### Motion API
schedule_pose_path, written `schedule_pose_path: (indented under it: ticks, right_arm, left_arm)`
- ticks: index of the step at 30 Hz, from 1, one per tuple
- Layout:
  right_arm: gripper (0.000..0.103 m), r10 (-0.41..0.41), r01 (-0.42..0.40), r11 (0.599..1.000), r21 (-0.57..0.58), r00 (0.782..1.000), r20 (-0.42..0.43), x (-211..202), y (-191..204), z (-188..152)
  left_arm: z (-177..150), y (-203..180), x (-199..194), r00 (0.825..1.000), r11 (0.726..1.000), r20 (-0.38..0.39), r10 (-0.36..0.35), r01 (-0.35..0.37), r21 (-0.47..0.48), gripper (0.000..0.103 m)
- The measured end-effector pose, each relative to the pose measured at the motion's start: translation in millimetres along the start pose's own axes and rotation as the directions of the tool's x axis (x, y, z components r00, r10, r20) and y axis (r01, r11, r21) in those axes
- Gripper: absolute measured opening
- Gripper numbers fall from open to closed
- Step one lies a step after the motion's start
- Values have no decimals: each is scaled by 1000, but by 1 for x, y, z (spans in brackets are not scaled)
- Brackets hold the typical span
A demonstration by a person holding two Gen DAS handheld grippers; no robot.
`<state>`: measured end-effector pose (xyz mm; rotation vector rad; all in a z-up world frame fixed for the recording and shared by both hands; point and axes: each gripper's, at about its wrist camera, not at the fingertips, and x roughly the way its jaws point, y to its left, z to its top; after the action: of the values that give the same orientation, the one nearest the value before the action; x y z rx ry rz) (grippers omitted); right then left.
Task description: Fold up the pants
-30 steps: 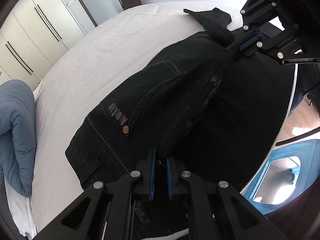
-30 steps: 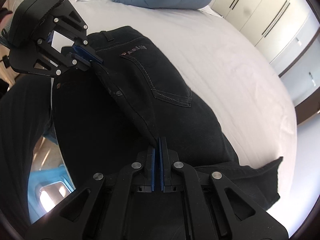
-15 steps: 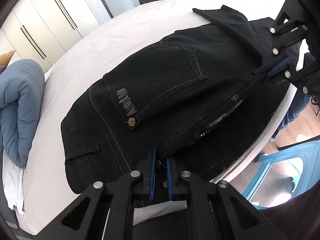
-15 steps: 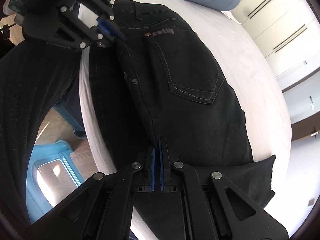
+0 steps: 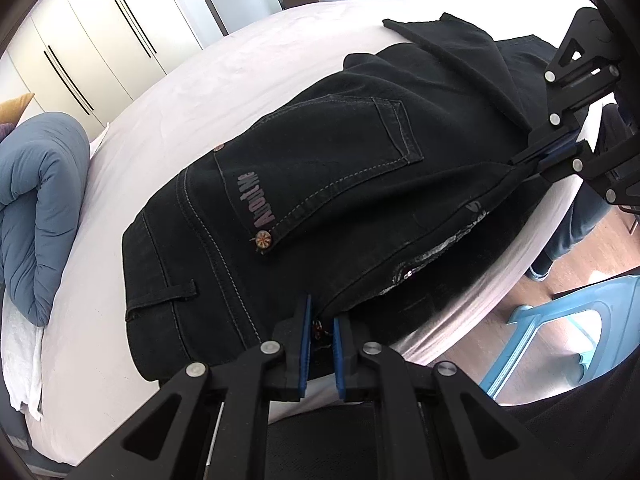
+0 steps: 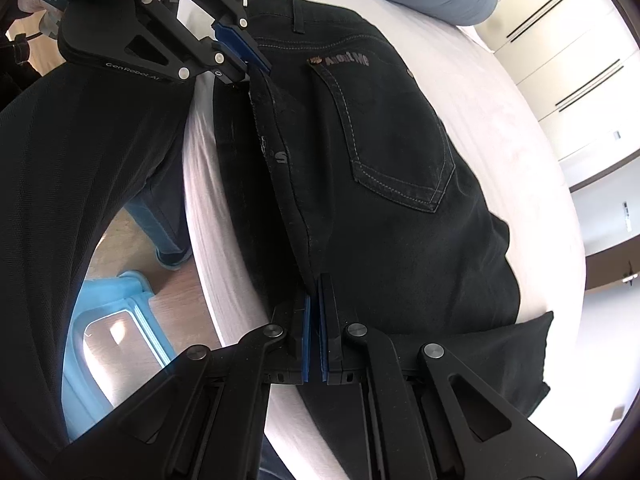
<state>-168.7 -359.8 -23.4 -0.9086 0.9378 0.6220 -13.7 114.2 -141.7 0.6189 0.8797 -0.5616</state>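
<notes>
**Two grippers, one floppy pair of pants**

Two grippers are mine, one in each hand, and both are pinching the same long edge of the pants.

The bed [image 5: 168, 92] is the biggest thing here, white and soft. A blue blanket [image 5: 36, 208] is bunched up at its far side. By the bed stands a blue stool [image 5: 560, 320] on the wood floor.

The pants [image 5: 360, 208] are black. They lie on the bed near its edge, pocket side up, with one leg end [image 6: 512, 360] flopped out flat on the sheet.

My left gripper [image 5: 319, 346] is closed on the waist end, where a bit of cloth and a button sit between the pads. My right gripper [image 6: 314, 338] is squeezed tight on the same edge, farther down the leg. The edge runs in a ridge between them.

I think these pants are thick and a bit heavy, but soft. They will bend and sag wherever I do not hold them. They should not slip much, and they cannot break. Seams and the waistband look like the best spots to grab, since they are thick.
</notes>
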Motion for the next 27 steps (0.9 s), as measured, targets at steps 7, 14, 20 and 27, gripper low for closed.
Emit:
schedule_pose_path:
  ticks: [7, 14, 20, 27]
  right_arm:
    - [3, -7, 7, 1000, 4, 1000, -12, 3, 2, -3]
    - [3, 10, -10, 1000, 21, 1000, -3, 5, 5, 1]
    - [6, 37, -36, 998, 48, 999, -23, 23, 7, -3]
    - [7, 51, -52, 992, 112, 999, 8, 26, 4, -7]
  left_arm:
    - [-3, 5, 4, 1000, 1000, -4, -21, 21, -23, 11]
    - [-5, 8, 2, 1000, 999, -10, -24, 23, -45, 12]
    - [-6, 7, 5, 1000, 998, -28, -7, 5, -64, 31]
    - [-4, 9, -37, 1000, 997, -8, 17, -17, -75, 80]
